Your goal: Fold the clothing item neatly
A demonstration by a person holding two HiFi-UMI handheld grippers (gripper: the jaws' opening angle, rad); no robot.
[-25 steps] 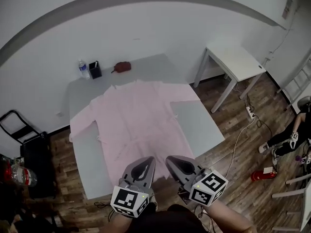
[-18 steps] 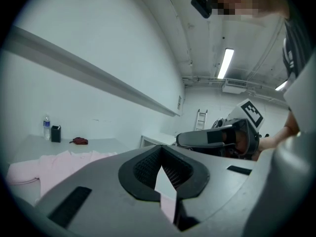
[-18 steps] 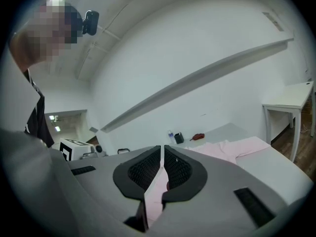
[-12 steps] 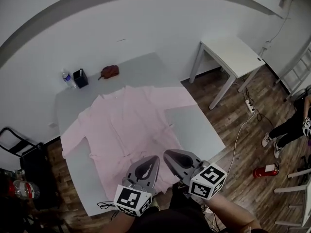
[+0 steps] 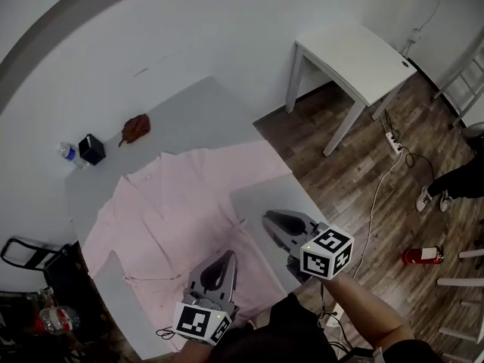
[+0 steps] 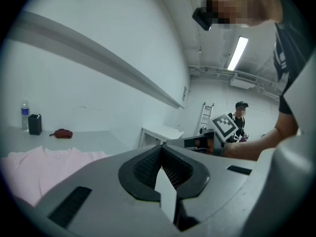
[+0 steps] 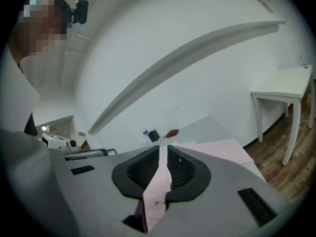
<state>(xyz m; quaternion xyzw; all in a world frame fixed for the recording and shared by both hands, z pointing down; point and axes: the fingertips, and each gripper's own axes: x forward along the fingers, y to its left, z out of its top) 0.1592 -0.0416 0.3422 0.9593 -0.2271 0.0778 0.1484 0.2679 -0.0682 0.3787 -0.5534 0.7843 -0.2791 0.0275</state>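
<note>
Garment (image 5: 174, 206) askew since earlier; left gripper (image 5: 228, 255), right gripper (image 5: 267, 219) farther apart.

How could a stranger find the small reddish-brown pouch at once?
Find the large grey table beside the white wall, with a pale pink shirt spread on it. Past the shirt's collar sit a clear water bottle, a black square cup and the small reddish-brown pouch. The pouch is the only soft, slumped, reddish one, apart from the other two.
</note>
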